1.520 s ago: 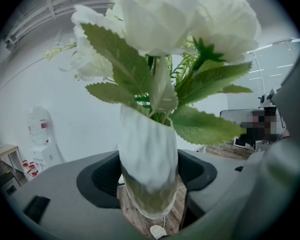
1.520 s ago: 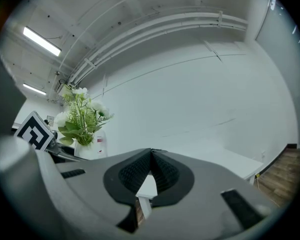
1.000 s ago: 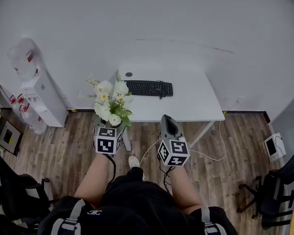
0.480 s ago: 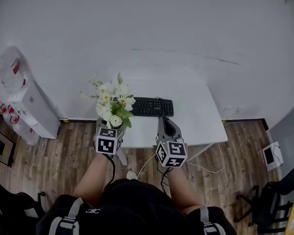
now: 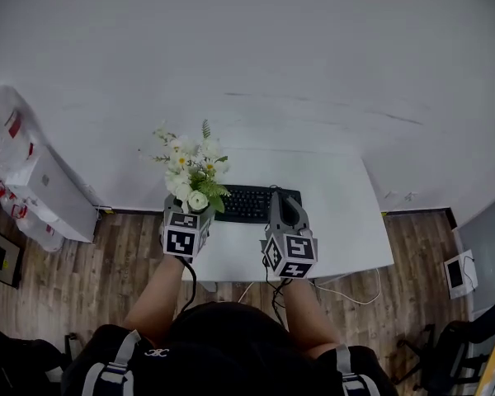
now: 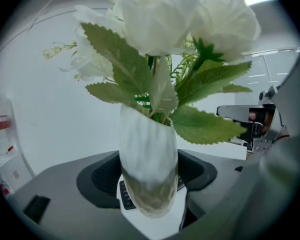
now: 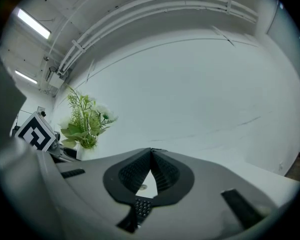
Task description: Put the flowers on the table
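White artificial flowers [image 5: 192, 167] with green leaves stand in a white ribbed vase [image 6: 147, 154]. My left gripper [image 5: 187, 214] is shut on the vase, its pads [image 6: 97, 176] pressing both sides. The vase hangs above the front left part of the white table [image 5: 338, 213], beside the black keyboard [image 5: 252, 203]. In the left gripper view the blooms [image 6: 160, 19] fill the upper half of the picture. My right gripper [image 5: 282, 198] hovers over the keyboard's right end. In its own view the right gripper [image 7: 151, 151] is shut at the tips with nothing held.
A white wall rises just behind the table. A white water dispenser [image 5: 33, 184] stands at the left on the wooden floor [image 5: 91, 262]. A small screen device [image 5: 455, 272] and a black chair [image 5: 445, 361] are at the right. A cable [image 5: 355, 275] hangs under the table.
The view has closed in on the table. Both grippers, earlier in front of the table's edge over the floor, are now above the tabletop, the vase still in the left one.
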A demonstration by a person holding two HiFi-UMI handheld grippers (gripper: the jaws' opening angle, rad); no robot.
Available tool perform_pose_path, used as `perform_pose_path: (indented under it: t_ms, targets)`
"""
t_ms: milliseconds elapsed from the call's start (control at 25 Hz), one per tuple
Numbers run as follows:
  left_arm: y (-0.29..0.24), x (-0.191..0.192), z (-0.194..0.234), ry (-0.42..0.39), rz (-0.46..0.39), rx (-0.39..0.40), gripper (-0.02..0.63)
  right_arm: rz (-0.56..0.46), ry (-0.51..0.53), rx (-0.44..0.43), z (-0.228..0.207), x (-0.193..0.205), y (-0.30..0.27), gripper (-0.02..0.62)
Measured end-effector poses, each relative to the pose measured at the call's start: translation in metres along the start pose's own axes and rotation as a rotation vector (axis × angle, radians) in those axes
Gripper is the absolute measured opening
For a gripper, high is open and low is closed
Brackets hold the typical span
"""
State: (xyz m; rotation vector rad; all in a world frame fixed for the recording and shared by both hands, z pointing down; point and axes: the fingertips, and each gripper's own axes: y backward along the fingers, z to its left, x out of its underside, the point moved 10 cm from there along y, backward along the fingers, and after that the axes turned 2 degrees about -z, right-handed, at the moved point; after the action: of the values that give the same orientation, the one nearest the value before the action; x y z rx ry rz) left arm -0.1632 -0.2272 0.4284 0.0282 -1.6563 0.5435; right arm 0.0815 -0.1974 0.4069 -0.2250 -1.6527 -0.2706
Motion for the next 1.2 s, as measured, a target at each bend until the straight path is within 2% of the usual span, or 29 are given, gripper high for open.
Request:
perform_pose_path:
  t_ms: [200, 400, 680, 880, 1080, 1200]
  targets:
    - [-0.036, -0.001, 0.019, 0.017, 0.037, 0.013, 0.353, 0.045, -0.013, 0.008, -0.005, 0.008, -0.035, 0.000]
    - [-0.059, -0.002, 0.016, 0.034, 0.038, 0.018, 0.353, 0.072, -0.021, -0.001, -0.018, 0.016, -0.051, 0.000]
    - [-0.144, -0.019, 0.013, 0.049, 0.098, 0.018, 0.353, 0.133, -0.048, -0.032, -0.072, 0.025, -0.121, 0.001]
    - [-0.125, -0.002, 0.011, 0.020, 0.074, -0.003, 0.353, 0.116, -0.047, -0.053, -0.063, 0.035, -0.101, 0.000]
    - [-0.166, -0.009, 0.024, -0.014, 0.086, -0.042, 0.353, 0.130, -0.048, -0.065, -0.086, 0.041, -0.137, 0.002]
    - [-0.175, -0.006, 0.027, -0.006, 0.079, -0.058, 0.353, 0.132, -0.041, -0.076, -0.092, 0.045, -0.140, 0.000]
